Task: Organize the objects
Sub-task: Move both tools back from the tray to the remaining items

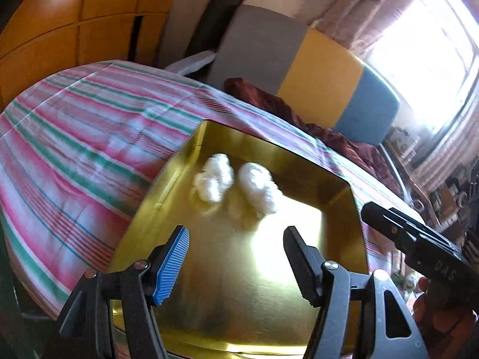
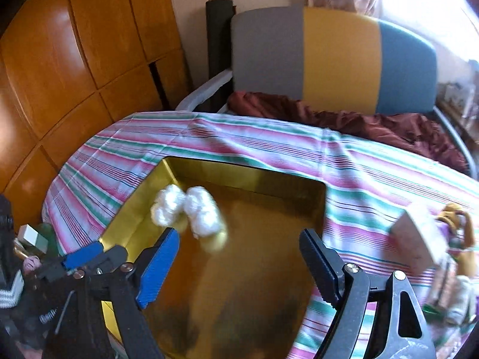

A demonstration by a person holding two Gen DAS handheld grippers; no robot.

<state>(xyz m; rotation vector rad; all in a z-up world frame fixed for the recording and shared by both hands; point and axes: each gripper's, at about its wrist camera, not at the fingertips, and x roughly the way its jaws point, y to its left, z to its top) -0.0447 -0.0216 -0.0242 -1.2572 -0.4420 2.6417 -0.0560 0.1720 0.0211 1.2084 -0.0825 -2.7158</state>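
Left gripper: we see our left gripper (image 1: 236, 254) hanging over the near part of the gold tray (image 1: 167, 191), its jaws spread apart and nothing between them.
Right gripper: our right gripper (image 2: 239, 264) is over the same tray (image 2: 131, 221), jaws standing wide with only the tray floor showing in the gap; no pad touches anything.
Right gripper seen from the left: its black body (image 1: 419, 239) juts in past the tray's right rim.
Cotton balls: we count two white fluffy balls, one (image 1: 214, 179) touching the other (image 1: 259, 190), lying on the tray floor toward its far left corner, well clear of both pairs of fingers. They are blurred, so we cannot tell their texture finely.
Tray: it rests on the striped cloth (image 1: 74, 137) in pink, green and white.
Beyond the tray: a maroon fabric (image 2: 359, 125) lies bunched at the cloth's far edge, before a grey, yellow and blue panel (image 2: 338, 56).
Right of the tray: a pale box (image 2: 419, 239) and a small figurine (image 2: 461, 239) sit on the cloth, both blurred.
Left of the tray: orange wooden cupboard doors (image 2: 74, 59).
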